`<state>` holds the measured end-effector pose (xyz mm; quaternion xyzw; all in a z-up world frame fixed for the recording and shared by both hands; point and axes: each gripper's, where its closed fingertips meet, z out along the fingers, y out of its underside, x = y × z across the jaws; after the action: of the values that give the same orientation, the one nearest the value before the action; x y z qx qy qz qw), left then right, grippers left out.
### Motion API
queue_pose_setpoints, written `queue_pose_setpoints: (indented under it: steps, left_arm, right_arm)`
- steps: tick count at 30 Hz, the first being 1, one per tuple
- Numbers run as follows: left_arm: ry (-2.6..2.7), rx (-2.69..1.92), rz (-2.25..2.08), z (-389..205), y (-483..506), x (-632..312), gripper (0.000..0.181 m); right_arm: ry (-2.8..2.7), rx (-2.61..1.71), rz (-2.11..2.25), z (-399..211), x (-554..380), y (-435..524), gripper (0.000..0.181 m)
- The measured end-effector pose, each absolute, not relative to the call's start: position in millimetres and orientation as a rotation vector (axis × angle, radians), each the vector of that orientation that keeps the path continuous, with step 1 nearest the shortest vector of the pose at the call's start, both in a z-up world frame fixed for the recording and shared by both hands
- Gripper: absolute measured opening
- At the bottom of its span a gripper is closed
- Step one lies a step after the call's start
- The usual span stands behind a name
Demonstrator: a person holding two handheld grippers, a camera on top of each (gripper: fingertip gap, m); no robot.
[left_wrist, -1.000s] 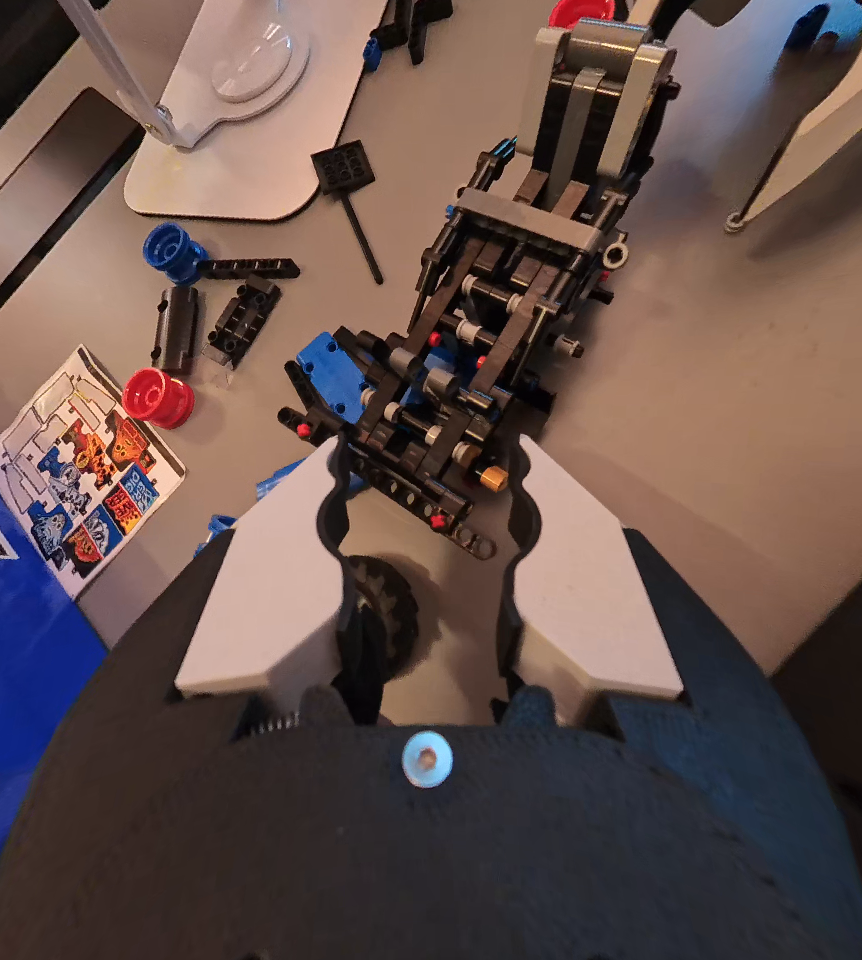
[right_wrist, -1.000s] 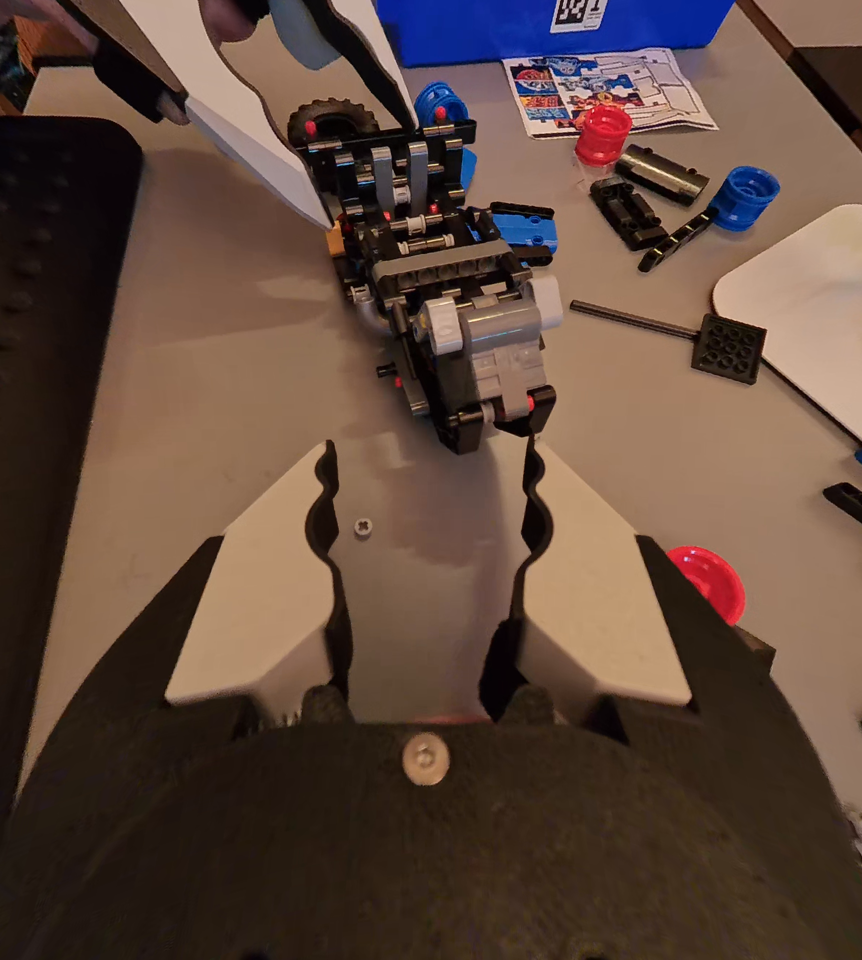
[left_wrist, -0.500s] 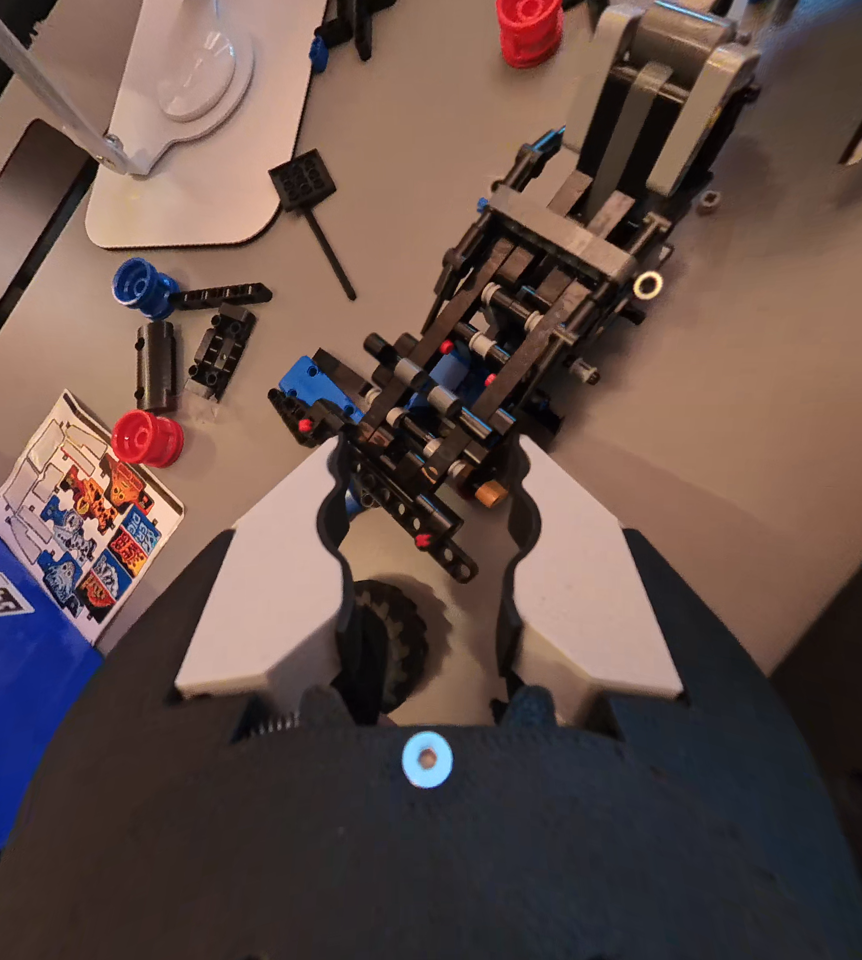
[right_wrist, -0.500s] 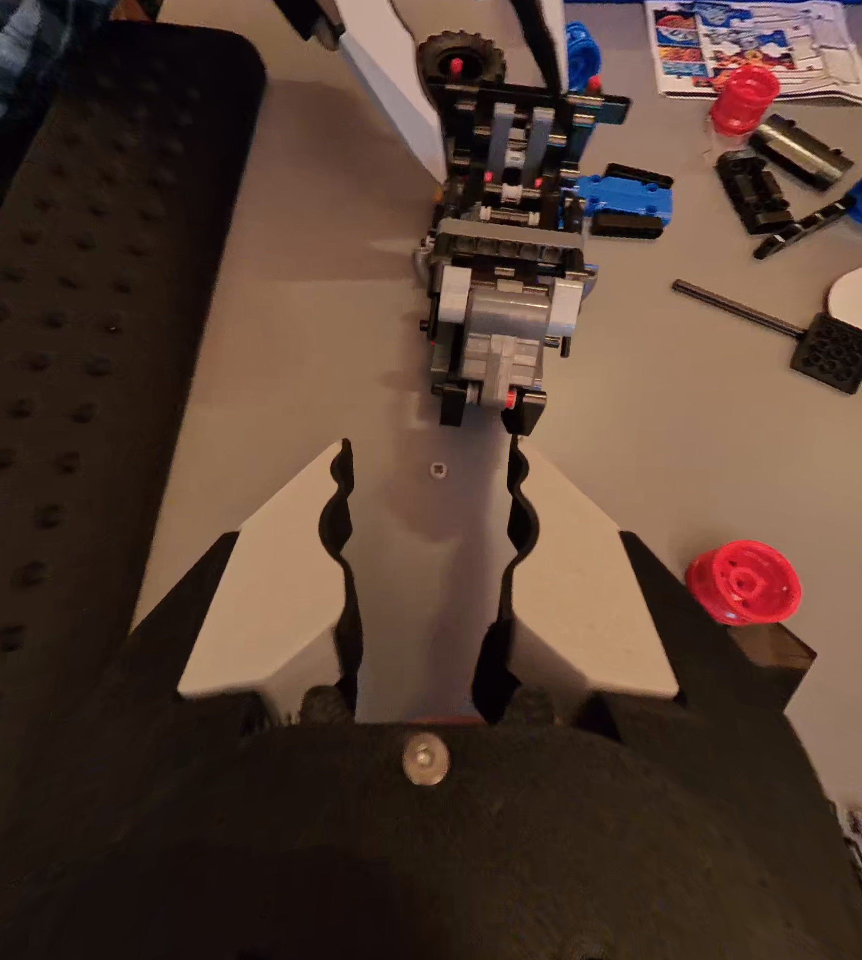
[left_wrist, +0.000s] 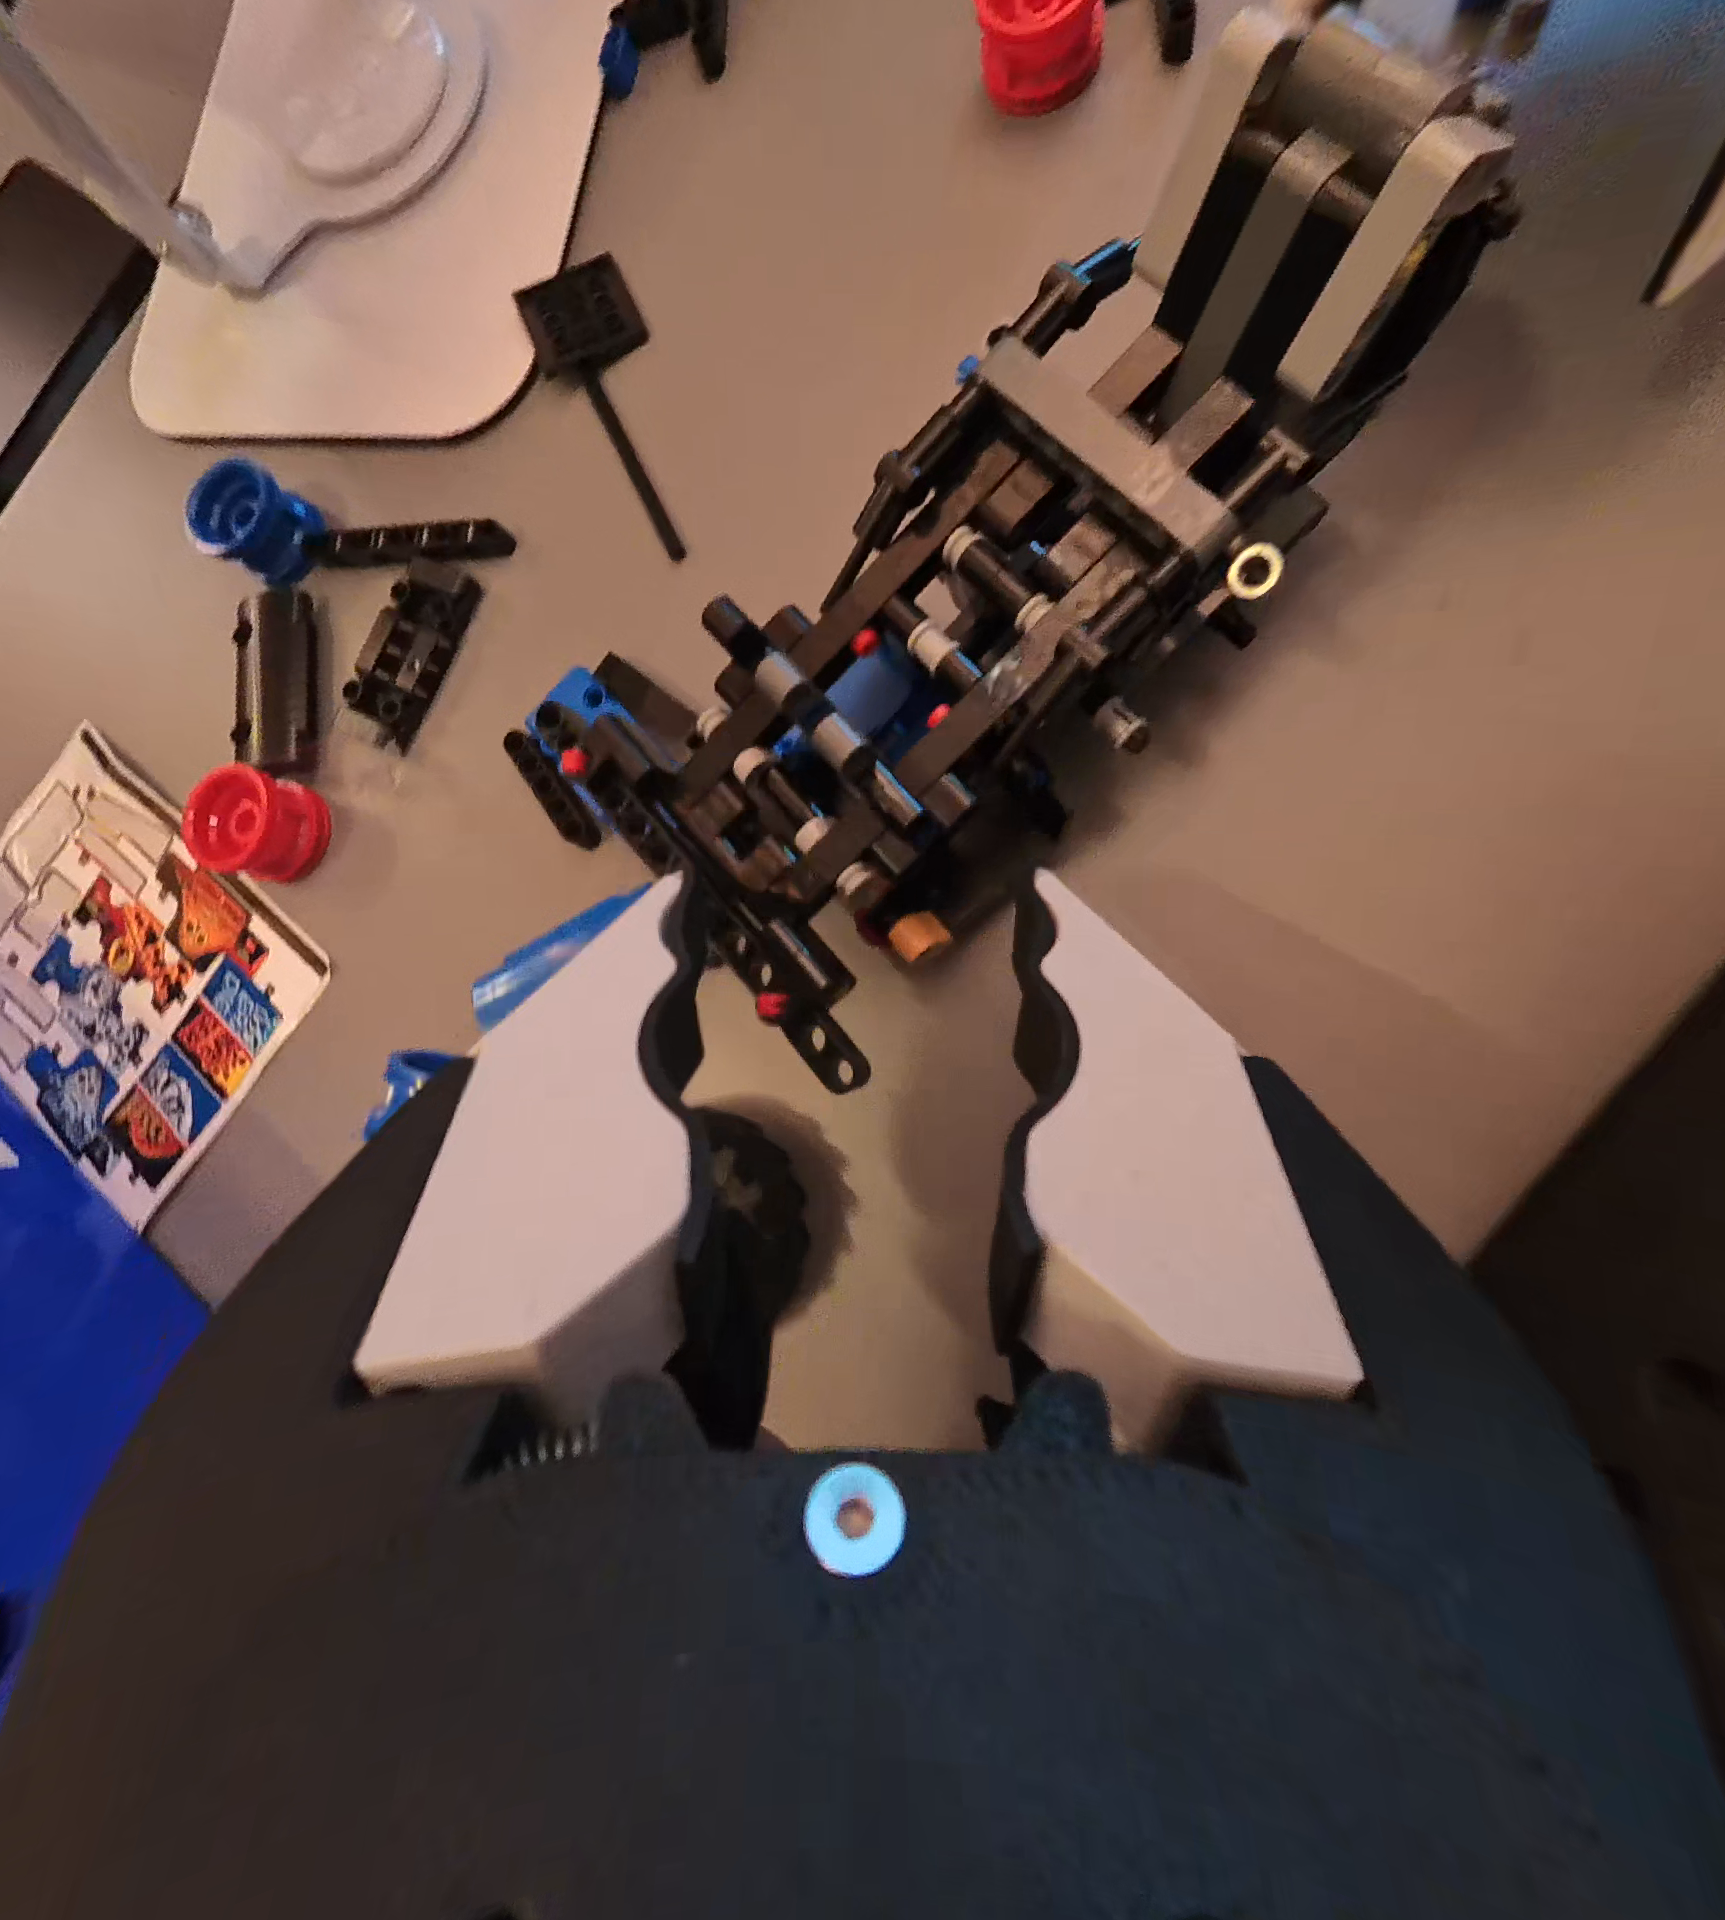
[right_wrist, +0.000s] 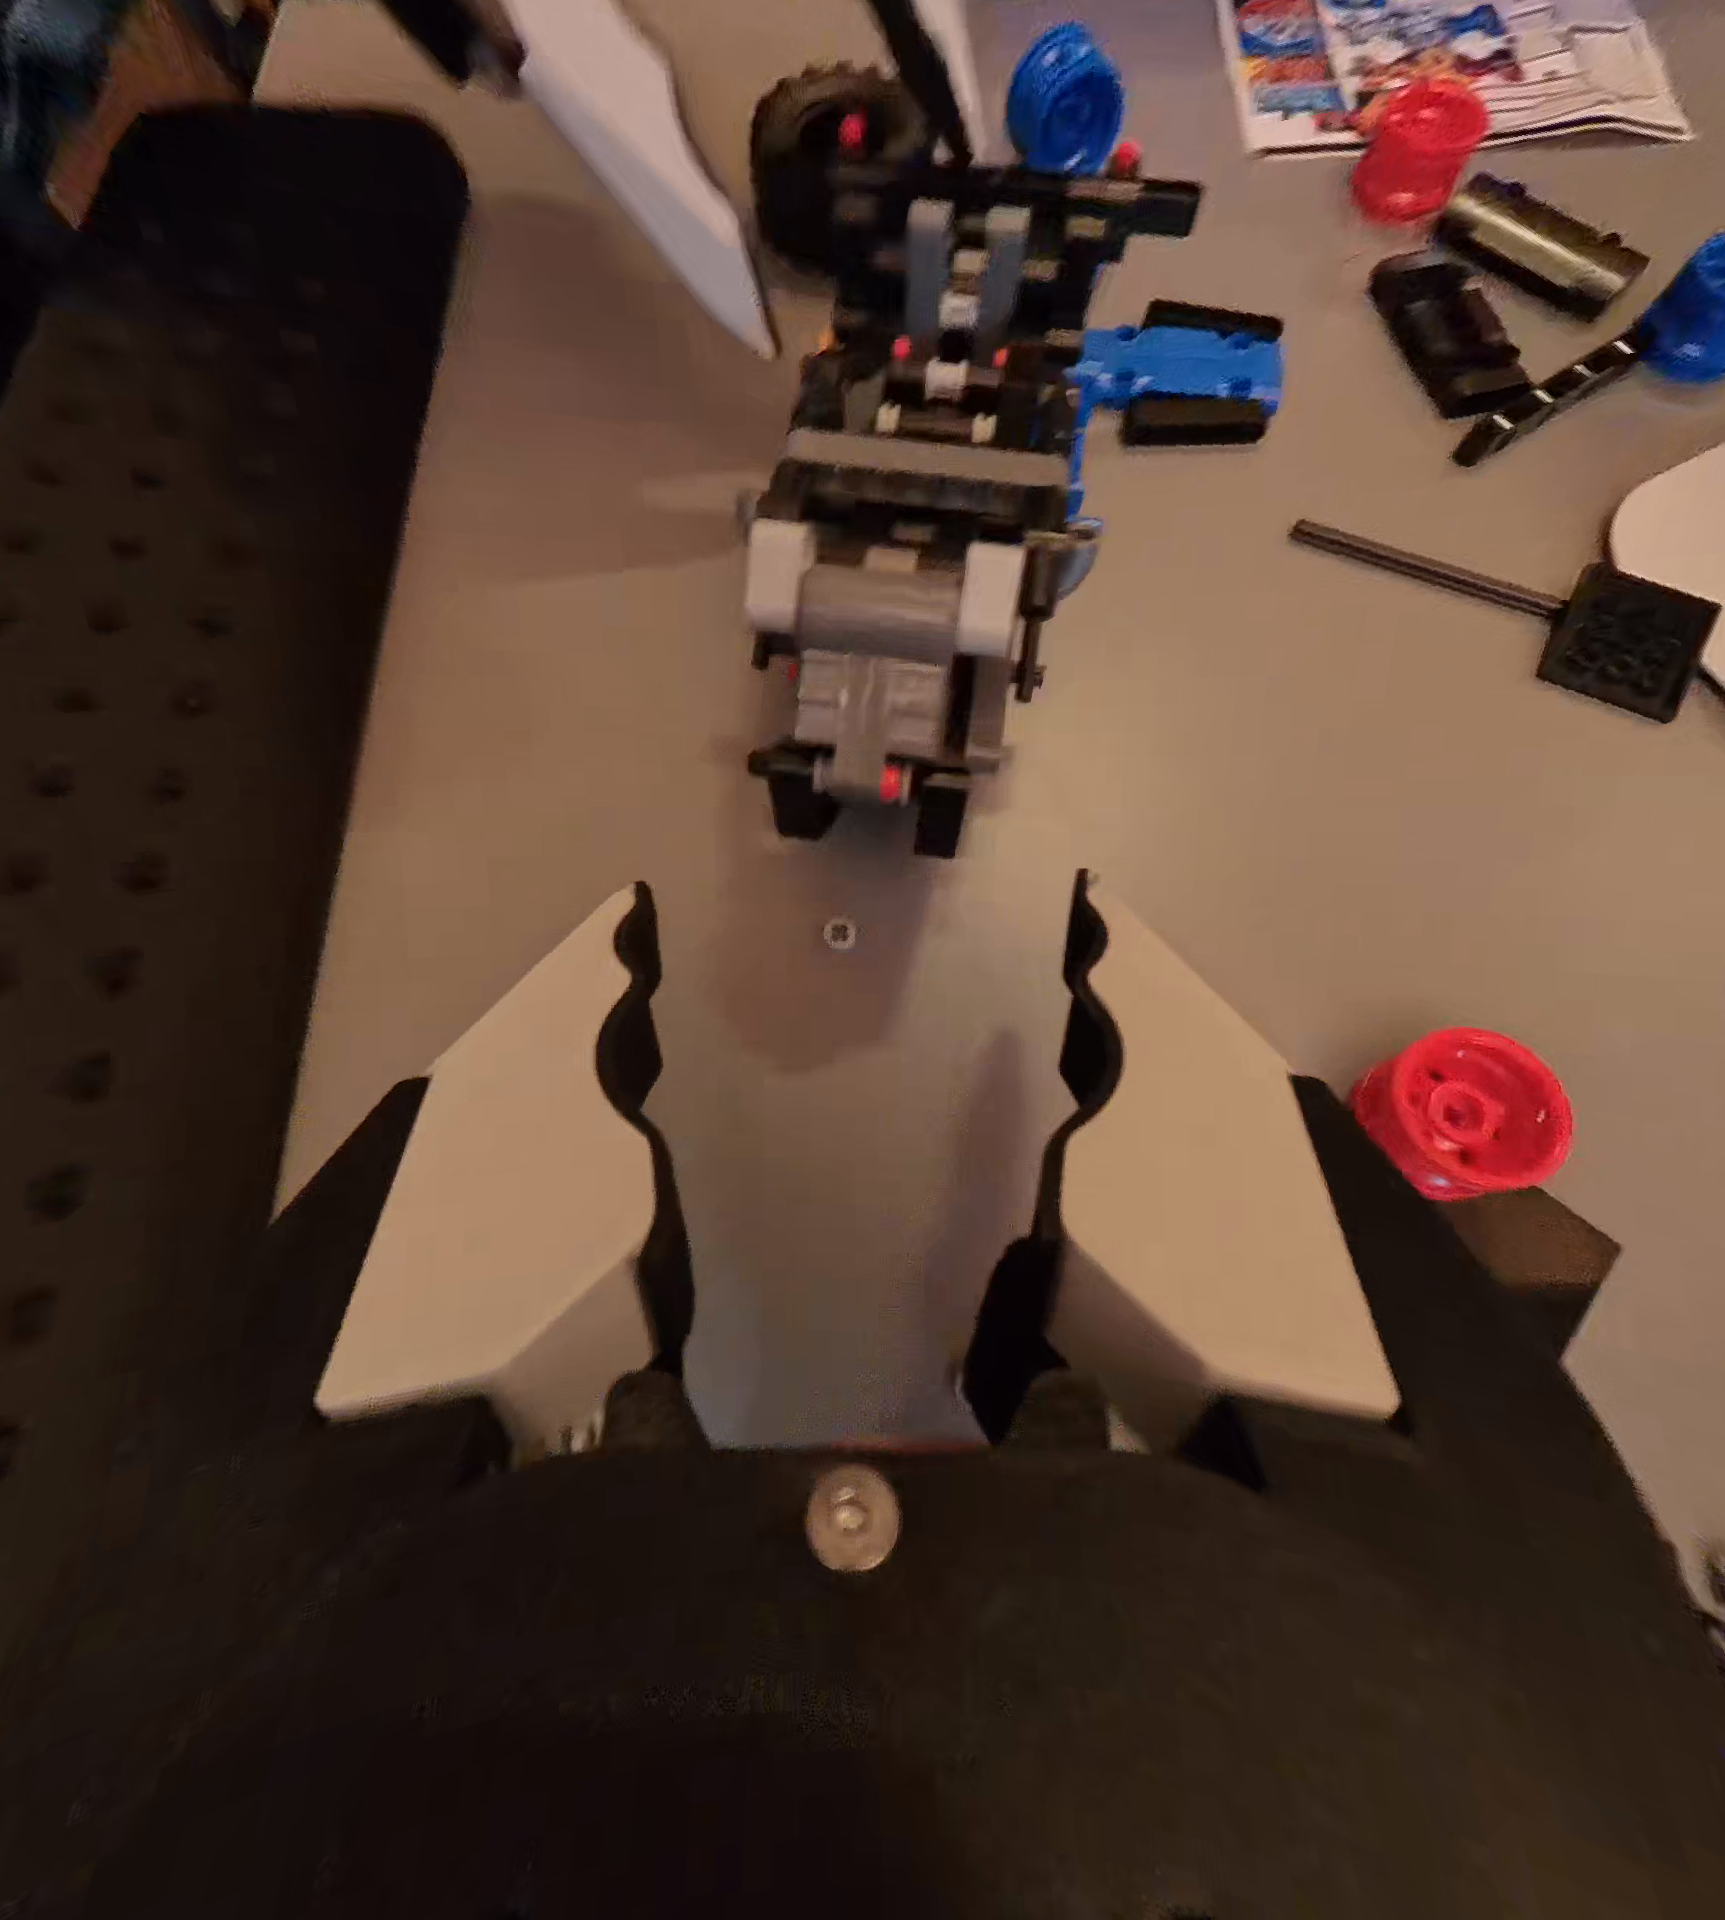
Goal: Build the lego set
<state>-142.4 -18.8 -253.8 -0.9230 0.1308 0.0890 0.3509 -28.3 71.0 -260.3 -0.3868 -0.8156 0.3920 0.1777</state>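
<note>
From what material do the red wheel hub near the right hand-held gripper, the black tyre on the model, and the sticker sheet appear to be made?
Red wheel hub: likely hard moulded plastic, with an even colour, crisp spokes and a slight sheen. Black tyre: probably rubber, being matt with a knobby tread, though the picture is blurred. Sticker sheet: printed paper or film, thin and flat, with one corner slightly lifted.
</note>
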Motion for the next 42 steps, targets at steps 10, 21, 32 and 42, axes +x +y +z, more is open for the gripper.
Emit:
queue_pose_setpoints:
  steps: [10, 21, 32, 42]
  left_arm:
    - [0.247, -2.405, 0.269, -254, -27, -145, 0.058]
    - [0.48, -2.421, 0.257, -268, -4, -134, 0.048]
    - [0.572, -2.364, 0.246, -265, 29, -131, 0.055]
    - [0.638, -2.318, 0.202, -263, 53, -137, 0.068]
  right_arm:
    - [-2.458, -0.874, 1.198, -265, -14, 17, 0.064]
    - [-2.549, -0.699, 1.23, -264, 2, -24, 0.065]
    - [-2.547, -0.698, 1.228, -265, 2, -29, 0.061]
    - [-2.517, -0.732, 1.236, -266, -5, -33, 0.06]
